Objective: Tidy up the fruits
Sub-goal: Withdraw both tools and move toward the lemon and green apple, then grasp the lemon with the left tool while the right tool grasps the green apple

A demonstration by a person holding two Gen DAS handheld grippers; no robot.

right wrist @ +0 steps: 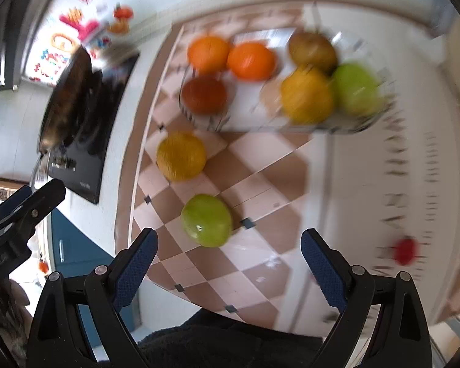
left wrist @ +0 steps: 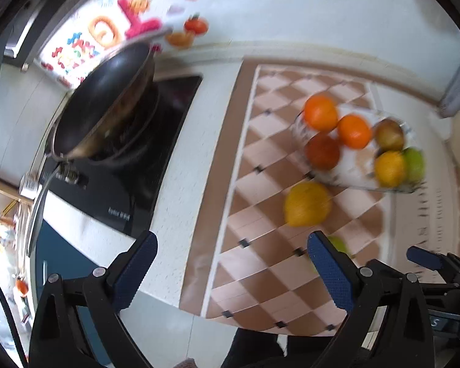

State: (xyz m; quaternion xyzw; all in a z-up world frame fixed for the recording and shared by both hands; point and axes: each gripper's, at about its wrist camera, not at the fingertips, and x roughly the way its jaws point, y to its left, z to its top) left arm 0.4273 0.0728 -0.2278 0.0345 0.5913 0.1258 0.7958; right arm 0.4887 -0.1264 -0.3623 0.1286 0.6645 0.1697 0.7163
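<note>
Fruits split two ways: six already in the tray (right wrist: 294,127) toward the far edge of the bench (right wrist: 346,165), two loose on the checked mat (right wrist: 260,165) nearer the front edge. In the tray, two oranges (right wrist: 208,53) and a red fruit (right wrist: 204,95) grouped at the left end, a brown fruit (right wrist: 312,49), a yellow fruit (right wrist: 306,98) and a green apple (right wrist: 355,89) at the right end, with a bare strip between. Seemingly sorted by colour, so judged well along. Loose still: a lemon (right wrist: 181,156) just off the tray's left front corner, and a second green apple (right wrist: 207,220) nearer the front.

Right hand-held gripper (right wrist: 230,251) spread wide and empty, hanging just short of the loose apple, aimed at it; probably the next pick, bound for the green end. Left hand-held gripper (left wrist: 231,257) also spread wide, empty, above the mat's left edge, near the lemon (left wrist: 306,204).

Apple roundish, slightly wider than tall, long axis roughly across the view; stem end not readable through blur. Lemon's long axis in the left view running left to right, a small nub at its lower left.

Pan (left wrist: 104,107) on the hob at the bench's left end, apart from the task.
</note>
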